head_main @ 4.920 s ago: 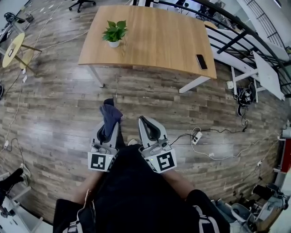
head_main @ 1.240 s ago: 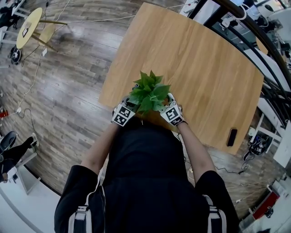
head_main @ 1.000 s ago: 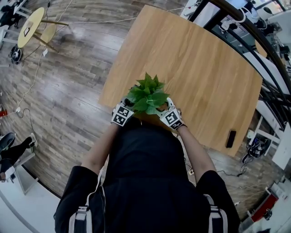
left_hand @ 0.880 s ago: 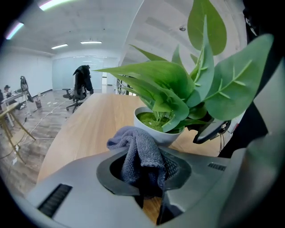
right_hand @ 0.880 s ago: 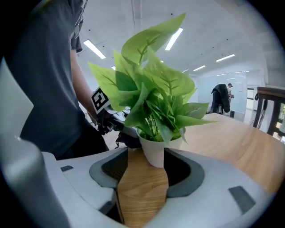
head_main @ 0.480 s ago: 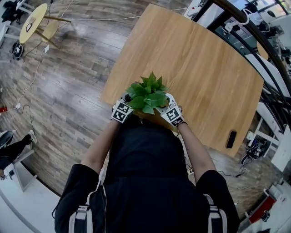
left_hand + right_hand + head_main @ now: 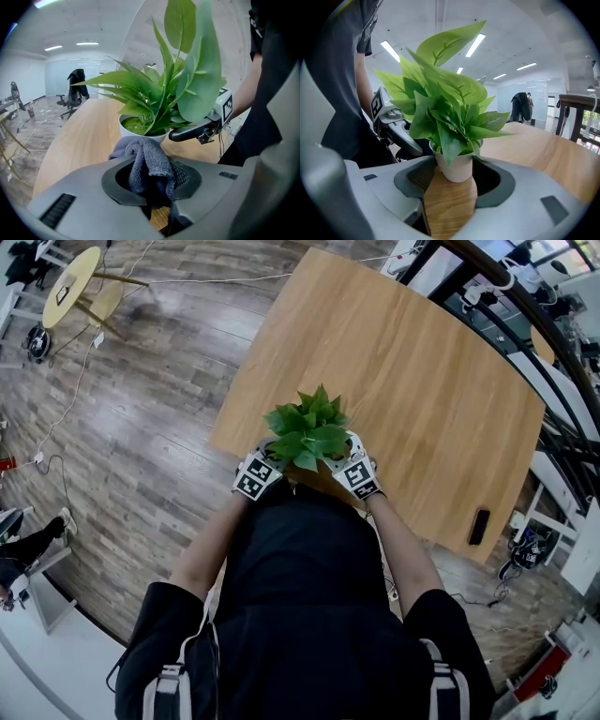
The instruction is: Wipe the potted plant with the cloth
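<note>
Now the potted plant (image 7: 309, 432), at the worktop's (image 7: 412, 371) near edge, sits deeper than before between the spread jaws of the right tool (image 7: 454, 173), and the left tool (image 7: 152, 164), clamped on the cloth (image 7: 145, 157), is just beside it: wiping appears ready to start.

One potted plant (image 7: 307, 432), one cloth (image 7: 147, 161), two grippers, the left gripper (image 7: 258, 472) and the right gripper (image 7: 354, 472), one wooden table (image 7: 422, 381), one phone (image 7: 480, 526), one round yellow side table (image 7: 73, 273), one person (image 7: 300, 615)
</note>
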The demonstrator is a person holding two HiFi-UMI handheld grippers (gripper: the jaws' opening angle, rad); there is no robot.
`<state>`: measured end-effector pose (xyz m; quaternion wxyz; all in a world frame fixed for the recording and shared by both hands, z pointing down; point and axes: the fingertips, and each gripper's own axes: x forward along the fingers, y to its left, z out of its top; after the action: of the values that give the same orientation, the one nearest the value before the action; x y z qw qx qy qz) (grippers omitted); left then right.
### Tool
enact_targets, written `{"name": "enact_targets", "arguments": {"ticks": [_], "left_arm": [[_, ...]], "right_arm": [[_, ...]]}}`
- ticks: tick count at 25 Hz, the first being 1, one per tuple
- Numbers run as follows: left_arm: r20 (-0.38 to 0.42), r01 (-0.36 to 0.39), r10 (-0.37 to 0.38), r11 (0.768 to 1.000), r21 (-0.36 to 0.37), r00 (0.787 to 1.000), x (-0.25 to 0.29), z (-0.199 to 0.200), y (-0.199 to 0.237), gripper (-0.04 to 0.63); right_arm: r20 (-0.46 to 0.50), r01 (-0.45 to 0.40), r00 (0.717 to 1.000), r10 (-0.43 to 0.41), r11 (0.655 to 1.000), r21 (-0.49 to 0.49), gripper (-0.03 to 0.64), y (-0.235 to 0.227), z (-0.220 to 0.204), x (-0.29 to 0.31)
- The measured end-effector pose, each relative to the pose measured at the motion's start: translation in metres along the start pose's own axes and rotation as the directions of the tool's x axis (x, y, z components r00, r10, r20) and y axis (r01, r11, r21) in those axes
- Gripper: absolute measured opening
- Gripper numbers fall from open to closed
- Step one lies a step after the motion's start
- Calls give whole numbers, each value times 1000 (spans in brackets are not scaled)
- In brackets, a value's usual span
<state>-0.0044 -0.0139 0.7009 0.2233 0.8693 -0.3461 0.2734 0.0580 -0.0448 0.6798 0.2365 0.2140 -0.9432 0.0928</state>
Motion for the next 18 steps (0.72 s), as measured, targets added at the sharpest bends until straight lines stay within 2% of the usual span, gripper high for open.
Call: {"name": "enact_targets", "arguments": {"ticks": [4, 7, 9, 13, 16, 18], "left_arm": [[21, -31, 32, 999, -45, 999, -1, 3, 11, 115], [33, -45, 46, 998, -50, 998, -3, 6, 18, 115], [38, -55, 58, 997, -60, 998, -3, 6, 20, 115], [49, -60, 65, 993, -99, 997, -1, 5, 25, 115], [51, -57, 62, 995, -86, 997, 1, 6, 24, 115], [43, -51, 54, 996, -71, 998, 2, 5, 22, 115]], "right_arm": [[-12, -52, 999, 52, 998, -24, 236, 15, -4, -6], [-20, -101, 995, 101, 995, -6, 236, 29, -8, -9], [-37, -92, 995, 91, 996, -2, 236, 27, -13, -10], [-50, -14, 999, 13, 1000, -16, 238, 3, -12, -10], [-46, -43, 998, 39, 995, -94, 238, 1, -2, -5], [-41, -45, 998, 42, 995, -91, 237, 0, 1, -3]]}}
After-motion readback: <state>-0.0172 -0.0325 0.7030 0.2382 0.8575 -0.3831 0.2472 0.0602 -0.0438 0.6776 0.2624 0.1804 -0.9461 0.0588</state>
